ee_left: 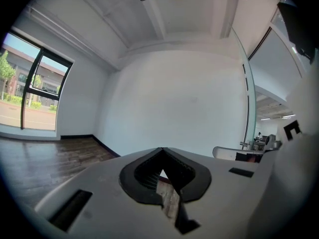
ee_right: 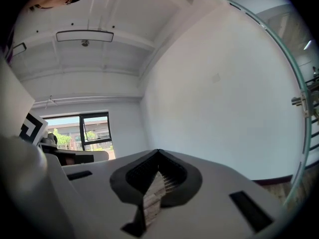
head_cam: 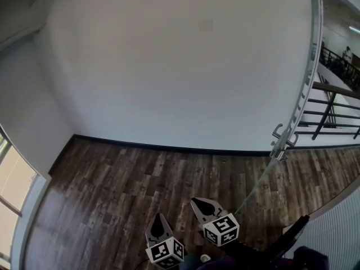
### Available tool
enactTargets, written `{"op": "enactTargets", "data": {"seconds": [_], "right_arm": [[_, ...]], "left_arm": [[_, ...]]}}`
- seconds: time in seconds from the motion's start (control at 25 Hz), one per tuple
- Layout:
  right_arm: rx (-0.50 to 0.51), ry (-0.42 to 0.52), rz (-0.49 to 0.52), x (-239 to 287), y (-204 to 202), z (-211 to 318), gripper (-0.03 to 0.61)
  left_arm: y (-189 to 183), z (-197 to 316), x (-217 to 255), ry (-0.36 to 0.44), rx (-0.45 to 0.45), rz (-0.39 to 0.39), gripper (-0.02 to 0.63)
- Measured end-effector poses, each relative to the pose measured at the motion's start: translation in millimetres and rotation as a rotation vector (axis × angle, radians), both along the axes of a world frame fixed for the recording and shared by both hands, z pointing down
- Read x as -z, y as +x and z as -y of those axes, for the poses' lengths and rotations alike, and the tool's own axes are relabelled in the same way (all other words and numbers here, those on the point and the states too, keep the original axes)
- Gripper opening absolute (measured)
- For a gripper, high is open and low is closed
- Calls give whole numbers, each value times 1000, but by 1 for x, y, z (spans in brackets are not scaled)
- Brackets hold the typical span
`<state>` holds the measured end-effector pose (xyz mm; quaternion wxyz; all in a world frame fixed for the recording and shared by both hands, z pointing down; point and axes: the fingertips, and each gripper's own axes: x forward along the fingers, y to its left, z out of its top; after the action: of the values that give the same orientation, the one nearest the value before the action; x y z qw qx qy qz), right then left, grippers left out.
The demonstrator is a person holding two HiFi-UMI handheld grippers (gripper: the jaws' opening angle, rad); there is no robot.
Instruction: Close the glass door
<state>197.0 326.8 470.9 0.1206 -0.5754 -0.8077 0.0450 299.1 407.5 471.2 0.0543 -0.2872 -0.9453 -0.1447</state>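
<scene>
Shut and empty, the white left tongs (head_cam: 159, 218) and white right tongs (head_cam: 198, 202) hover short of the frameless clear glass door (head_cam: 307, 86), apparently not yet closed.

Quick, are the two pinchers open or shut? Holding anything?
Left gripper: shut, jaws tip to tip, holding nothing.
Right gripper: shut, holding nothing.

Glass door (head_cam: 283, 142) top out of frame

White shells and black pointed pads (ee_left: 132, 180) were noted on left tongs (head_cam: 158, 217) and right tongs (head_cam: 197, 202); a black-and-white marker cube (head_cam: 221, 230) was fitted to each.
</scene>
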Motion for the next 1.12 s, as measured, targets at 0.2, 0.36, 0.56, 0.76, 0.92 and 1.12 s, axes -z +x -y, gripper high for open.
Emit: {"op": "enactTargets", "data": {"seconds": [0.2, 0.36, 0.56, 0.76, 0.92, 1.12], "right_arm": [[-52, 1, 5, -6, -43, -20, -3], [-96, -14, 1, -7, -73, -56, -3], [-145, -16, 8, -1, -124, -117, -3], [-208, -13, 1, -2, -166, -168, -3], [-275, 6, -4, -10, -193, -190, -3], [-384, 45, -21, -22, -231, -185, -3]], "left_arm": [[-48, -20, -4, 0, -61, 10, 0], [-82, -60, -8, -23, -109, 0, 0], [-139, -122, 1, -37, -166, 8, 0], [-182, -180, 1, -34, -212, 2, 0], [-214, -208, -11, -11, -268, -1, 0], [-261, -214, -24, 25, -363, -5, 0]]}}
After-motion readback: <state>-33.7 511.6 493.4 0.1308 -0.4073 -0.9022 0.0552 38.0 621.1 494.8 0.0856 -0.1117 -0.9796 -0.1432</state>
